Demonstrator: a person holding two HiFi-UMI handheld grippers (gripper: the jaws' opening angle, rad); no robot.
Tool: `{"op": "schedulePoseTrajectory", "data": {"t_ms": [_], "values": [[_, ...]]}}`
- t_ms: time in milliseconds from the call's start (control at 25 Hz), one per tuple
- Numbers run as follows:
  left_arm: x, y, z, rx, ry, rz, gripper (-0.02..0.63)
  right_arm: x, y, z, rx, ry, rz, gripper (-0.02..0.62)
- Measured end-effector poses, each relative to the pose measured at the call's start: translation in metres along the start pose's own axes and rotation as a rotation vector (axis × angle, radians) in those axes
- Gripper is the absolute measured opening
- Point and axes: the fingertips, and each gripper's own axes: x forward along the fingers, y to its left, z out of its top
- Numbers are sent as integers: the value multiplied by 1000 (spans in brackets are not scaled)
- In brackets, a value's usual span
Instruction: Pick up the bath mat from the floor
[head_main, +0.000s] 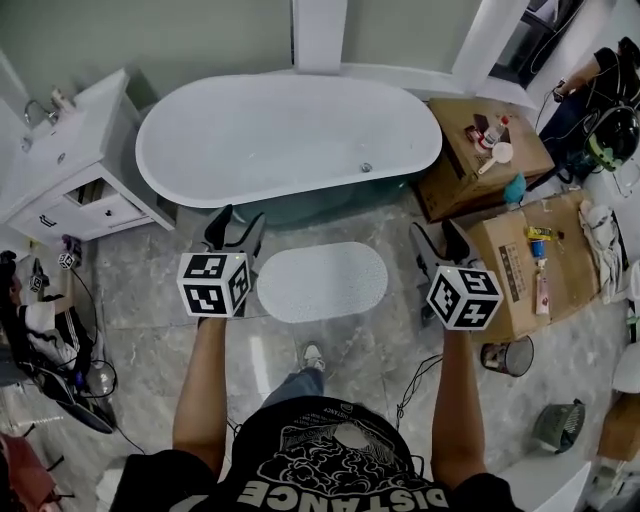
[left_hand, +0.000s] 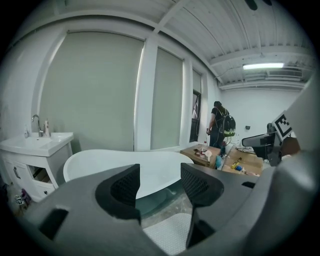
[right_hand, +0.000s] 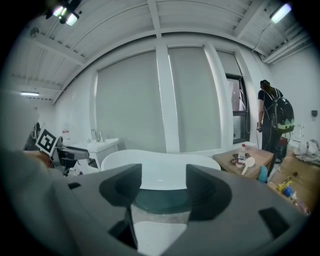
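A white oval bath mat (head_main: 322, 281) lies flat on the grey marble floor in front of the bathtub. My left gripper (head_main: 234, 232) hangs in the air just left of the mat's left end, open, with nothing between its jaws. My right gripper (head_main: 443, 244) hovers to the right of the mat's right end, also open and empty. In the left gripper view the mat (left_hand: 167, 234) shows low between the jaws of the left gripper (left_hand: 159, 189). The right gripper view shows the mat (right_hand: 152, 239) below the right gripper (right_hand: 163, 187).
A white bathtub (head_main: 290, 134) stands just beyond the mat. A white vanity with a sink (head_main: 70, 160) is at the left. Cardboard boxes (head_main: 525, 258) with bottles sit at the right, with a small bin (head_main: 512, 356) beside them. A person (left_hand: 220, 125) stands by the far window.
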Motion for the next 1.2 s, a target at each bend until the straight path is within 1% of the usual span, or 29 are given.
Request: {"op": "schedulePoseTrajectory", "data": {"t_ms": [280, 480, 640, 920, 1200], "values": [[7, 0, 8, -6, 11, 73, 264, 25, -30, 8, 0, 4, 48, 275], [6, -19, 7, -19, 16, 140, 264, 34, -61, 15, -21, 3, 89, 275], [6, -32, -1, -51, 24, 191, 264, 41, -80, 17, -38, 9, 135, 275], [11, -57, -12, -75, 35, 253, 264, 48, -107, 3, -37, 30, 207, 275], [-1, -64, -34, -101, 62, 313, 264, 57, -119, -25, -17, 70, 263, 275]]}}
